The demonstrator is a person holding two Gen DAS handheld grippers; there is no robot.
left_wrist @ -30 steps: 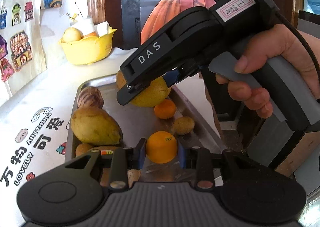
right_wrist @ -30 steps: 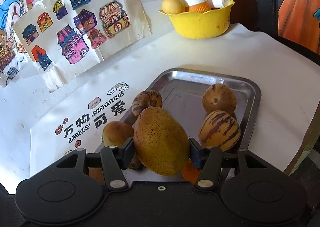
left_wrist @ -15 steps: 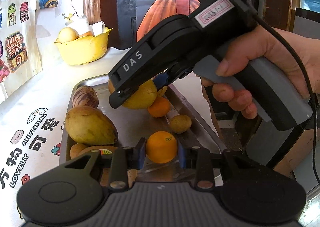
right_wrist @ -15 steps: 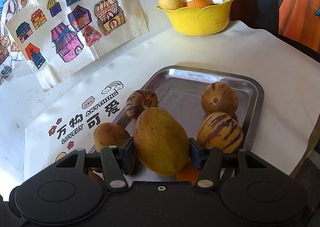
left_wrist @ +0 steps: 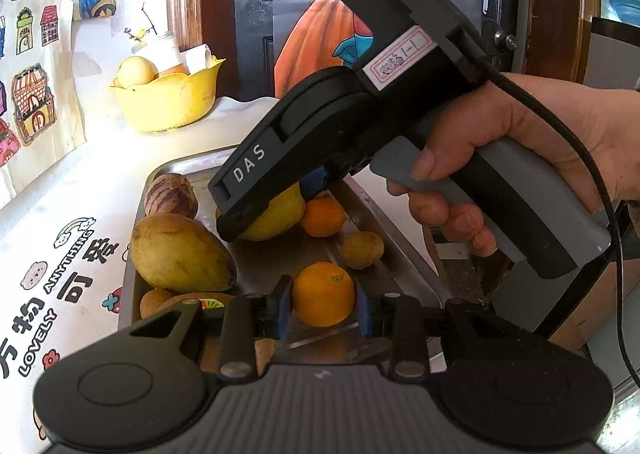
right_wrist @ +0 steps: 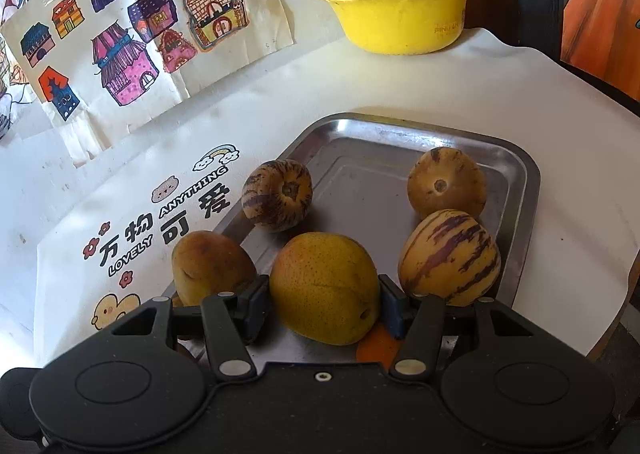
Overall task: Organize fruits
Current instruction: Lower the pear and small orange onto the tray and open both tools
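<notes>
My right claw (right_wrist: 323, 299) was clamped on the pear (right_wrist: 325, 288), blotchy yellow-brown, low over the tray (right_wrist: 524, 182). I judged its round skin might slip and knock the striped melon (right_wrist: 449, 257) just right of the claw. My left claw (left_wrist: 323, 308) pinched an orange (left_wrist: 323, 293), stickered and glossy; the mango (left_wrist: 180, 253) lay ahead-left, crowding any set-down.

the left gripper (left_wrist: 323, 300) clamps an orange (left_wrist: 323, 293) between its blue pads, above the near end of a steel tray (left_wrist: 394, 250); to the right a hand (left_wrist: 532, 158) holds the right gripper (left_wrist: 256, 210), its tip closed around a yellow pear (left_wrist: 276, 214) further off; a mango (left_wrist: 180, 254) lies left; a yellow bowl (left_wrist: 168, 102) stands far left.
</notes>
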